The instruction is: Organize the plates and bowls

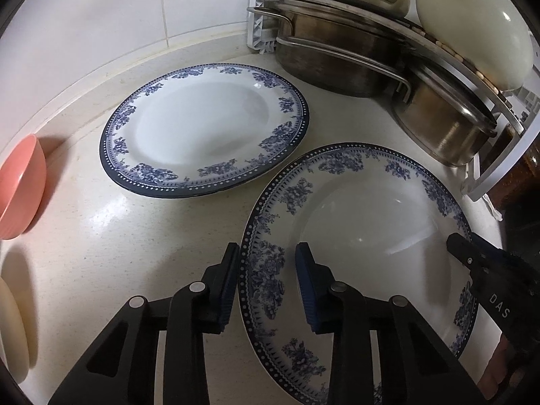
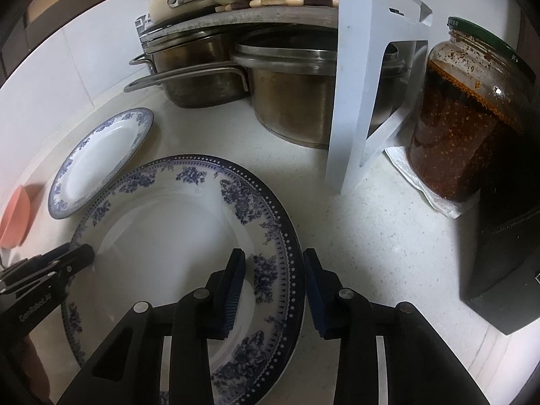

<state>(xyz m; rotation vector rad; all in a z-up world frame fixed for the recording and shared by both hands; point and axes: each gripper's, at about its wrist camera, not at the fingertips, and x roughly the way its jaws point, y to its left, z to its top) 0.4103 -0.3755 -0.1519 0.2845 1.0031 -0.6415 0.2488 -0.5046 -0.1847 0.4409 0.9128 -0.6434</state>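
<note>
Currently both tools, left tool and right tool, gape, straddling near blue-floral plate rims; speckled white tabletop, tiled wall.

My counter is pale speckled stone, running back to the tiled wall. On it lie two blue-patterned plates: the far plate near the back edge, the near plate just beside it. A pink bowl sits by the back-left edge. Steel pots stand in the back corner under a white rack, with a dark jar on a paper towel to its right.
</note>
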